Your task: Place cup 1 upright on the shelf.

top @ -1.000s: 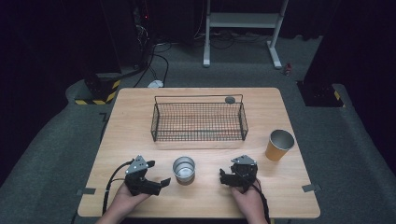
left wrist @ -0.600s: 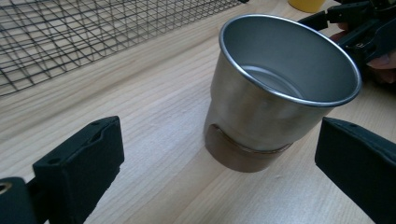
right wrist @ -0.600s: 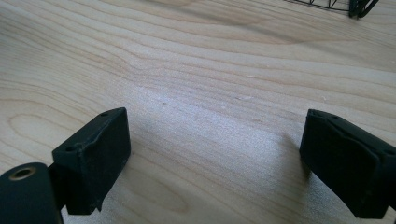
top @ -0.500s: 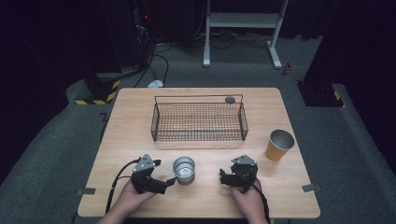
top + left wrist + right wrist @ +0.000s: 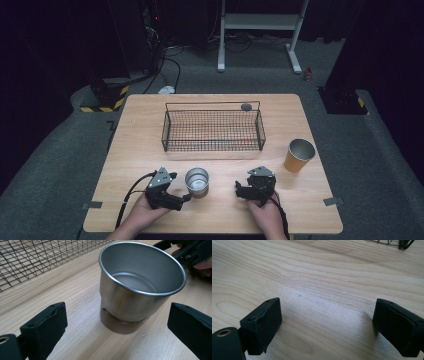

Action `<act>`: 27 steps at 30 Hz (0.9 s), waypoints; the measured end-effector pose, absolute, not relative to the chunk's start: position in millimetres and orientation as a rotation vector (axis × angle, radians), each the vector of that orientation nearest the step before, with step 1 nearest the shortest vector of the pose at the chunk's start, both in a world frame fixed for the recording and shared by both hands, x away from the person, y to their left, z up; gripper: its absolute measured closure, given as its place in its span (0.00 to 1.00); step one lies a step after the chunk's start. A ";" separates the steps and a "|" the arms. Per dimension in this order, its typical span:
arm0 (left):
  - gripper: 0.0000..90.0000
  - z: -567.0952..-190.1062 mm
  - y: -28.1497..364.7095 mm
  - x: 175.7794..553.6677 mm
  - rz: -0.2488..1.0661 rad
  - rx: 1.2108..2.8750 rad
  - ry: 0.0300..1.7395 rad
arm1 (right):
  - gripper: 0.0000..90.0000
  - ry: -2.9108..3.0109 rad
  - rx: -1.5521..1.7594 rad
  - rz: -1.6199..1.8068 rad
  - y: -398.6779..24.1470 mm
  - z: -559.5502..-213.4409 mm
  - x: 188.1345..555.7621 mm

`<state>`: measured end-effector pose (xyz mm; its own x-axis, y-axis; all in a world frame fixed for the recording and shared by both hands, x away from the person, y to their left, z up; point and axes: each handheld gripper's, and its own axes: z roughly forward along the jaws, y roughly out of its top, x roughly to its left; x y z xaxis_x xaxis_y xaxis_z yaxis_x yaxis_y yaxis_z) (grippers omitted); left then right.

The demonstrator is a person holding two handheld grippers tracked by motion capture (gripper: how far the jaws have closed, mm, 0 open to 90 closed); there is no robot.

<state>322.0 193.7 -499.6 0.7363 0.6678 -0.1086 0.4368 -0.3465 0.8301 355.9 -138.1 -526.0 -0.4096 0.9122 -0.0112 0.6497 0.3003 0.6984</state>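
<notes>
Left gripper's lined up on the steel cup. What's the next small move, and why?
Probably ease the left gripper a little further forward around the steel cup, then close. Its jaws have just been narrowing but stand apart from the cup wall on both sides, touching nothing, and the cup sits upright just ahead of the pads. The right gripper rests open over bare table.

Two cups (image 5: 197, 181) (image 5: 299, 155), one wire basket (image 5: 213, 131), perhaps one small disc (image 5: 245, 106).

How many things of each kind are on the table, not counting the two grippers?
Metal cups: 1, the steel cup between the grippers.
Paper cups: 1, the brown cup near the table's right edge.
Wire baskets: 1, the black basket in the middle.
Small dark round things: 1, the round thing behind the basket; I cannot tell what it is.
Total: 4
</notes>
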 end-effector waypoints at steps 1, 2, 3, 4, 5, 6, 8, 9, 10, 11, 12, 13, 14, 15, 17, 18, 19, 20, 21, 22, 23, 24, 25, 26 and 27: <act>0.04 -499.8 193.2 322.4 0.310 1.996 0.839 | 0.10 2.167 1.394 0.873 -138.1 -526.0 356.0; 0.05 -500.2 191.9 322.2 0.305 1.991 0.846 | 0.10 2.167 1.394 0.873 -138.1 -526.0 356.0; 0.05 -500.4 190.9 322.7 0.313 1.993 0.843 | 0.10 2.167 1.394 0.873 -138.1 -526.0 356.0; 0.06 -500.4 190.9 322.7 0.313 1.993 0.843 | 0.10 2.167 1.394 0.873 -138.1 -526.0 356.0; 0.07 -500.4 188.5 323.5 0.306 2.001 0.841 | 0.10 2.167 1.394 0.873 -138.2 -526.0 355.9; 0.07 -500.3 187.0 323.6 0.302 2.004 0.843 | 0.10 2.167 1.394 0.873 -138.2 -526.0 355.9; 0.07 -500.5 184.7 324.0 0.303 2.017 0.839 | 0.10 2.167 1.394 0.873 -138.2 -526.0 356.0; 0.07 -500.5 184.7 324.0 0.303 2.017 0.839 | 0.10 2.167 1.394 0.873 -138.2 -526.0 356.0; 0.07 -501.1 182.5 324.0 0.301 2.022 0.834 | 0.10 2.167 1.394 0.873 -138.2 -526.0 355.9; 0.07 -501.2 181.6 323.9 0.301 2.027 0.829 | 0.10 2.167 1.394 0.873 -138.2 -526.0 355.9; 0.07 -501.4 180.6 323.6 0.304 2.024 0.830 | 0.10 2.167 1.394 0.873 -138.2 -526.0 355.9; 0.07 -501.4 180.6 323.6 0.304 2.024 0.830 | 0.10 2.167 1.394 0.873 -138.2 -526.0 355.9; 0.07 -501.7 179.2 324.0 0.290 2.022 0.828 | 0.10 2.167 1.394 0.873 -138.2 -526.0 355.9; 0.07 -502.0 178.3 324.1 0.288 2.019 0.828 | 0.10 2.167 1.394 0.873 -138.2 -526.0 355.9; 0.06 -502.4 175.3 324.5 0.277 2.021 0.824 | 0.10 2.167 1.394 0.873 -138.2 -526.0 355.9; 0.06 -502.6 173.5 324.6 0.274 2.025 0.821 | 0.10 2.167 1.393 0.873 -138.2 -526.0 355.9; 0.06 -502.6 173.5 324.6 0.274 2.025 0.821 | 0.10 2.167 1.393 0.873 -138.2 -526.0 355.9; 0.06 -502.9 169.0 325.4 0.281 2.036 0.818 | 0.10 2.167 1.394 0.873 -138.2 -526.0 355.9; 0.04 -502.9 169.0 325.4 0.281 2.036 0.818 | 0.10 2.167 1.394 0.873 -138.2 -526.0 355.9; 0.03 -502.2 165.3 325.9 0.291 2.040 0.812 | 0.10 2.167 1.393 0.873 -138.2 -526.0 356.0; 0.03 -502.2 165.3 325.9 0.291 2.040 0.812 | 0.10 2.168 1.393 0.873 -138.3 -526.0 356.0; 0.03 -501.1 163.5 327.3 0.293 2.034 0.810 | 0.10 2.168 1.392 0.873 -138.3 -526.0 356.0; 0.03 -500.7 162.7 327.9 0.295 2.030 0.808 | 0.10 2.168 1.393 0.873 -138.2 -526.0 356.0; 0.03 -500.4 161.7 328.3 0.296 2.024 0.811 | 0.10 2.168 1.395 0.873 -138.1 -525.9 355.8; 0.03 -500.3 161.0 329.0 0.297 2.021 0.811 | 0.10 2.168 1.392 0.873 -138.3 -526.0 356.0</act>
